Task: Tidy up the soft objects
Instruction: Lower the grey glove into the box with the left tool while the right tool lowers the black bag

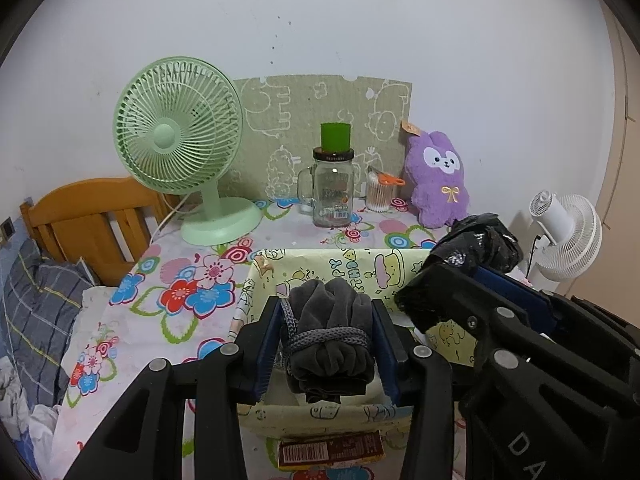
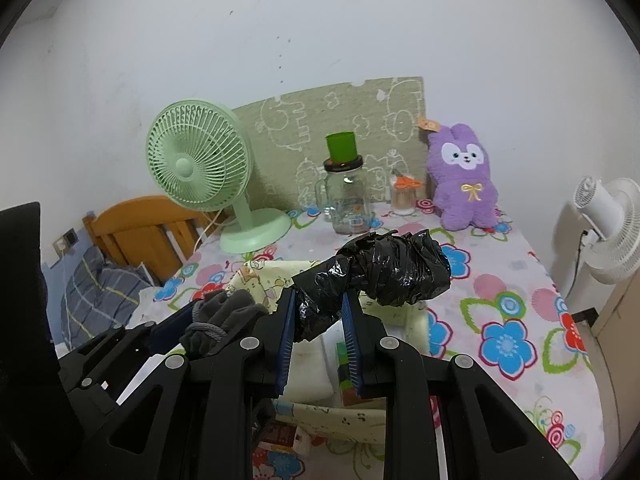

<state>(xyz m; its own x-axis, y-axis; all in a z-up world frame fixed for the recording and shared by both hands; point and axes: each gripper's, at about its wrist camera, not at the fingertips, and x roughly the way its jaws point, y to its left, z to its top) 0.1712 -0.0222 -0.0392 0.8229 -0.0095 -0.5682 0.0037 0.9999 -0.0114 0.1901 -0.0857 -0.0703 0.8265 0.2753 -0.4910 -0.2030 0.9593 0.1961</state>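
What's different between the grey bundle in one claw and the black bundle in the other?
The grey bundle looks like soft, plush fabric tied round with a grey cord; the black bundle is shiny, crinkled plastic with no cord showing. The left gripper clamps the grey one across its middle, while the right gripper pinches the black one by one end, most of it sticking out beyond. Both are held above the yellow cartoon-print box.

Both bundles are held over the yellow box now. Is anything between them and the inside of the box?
Nothing visible blocks the drop. The grey bundle and black plastic bundle hang above the open yellow box, whose floor already holds items.
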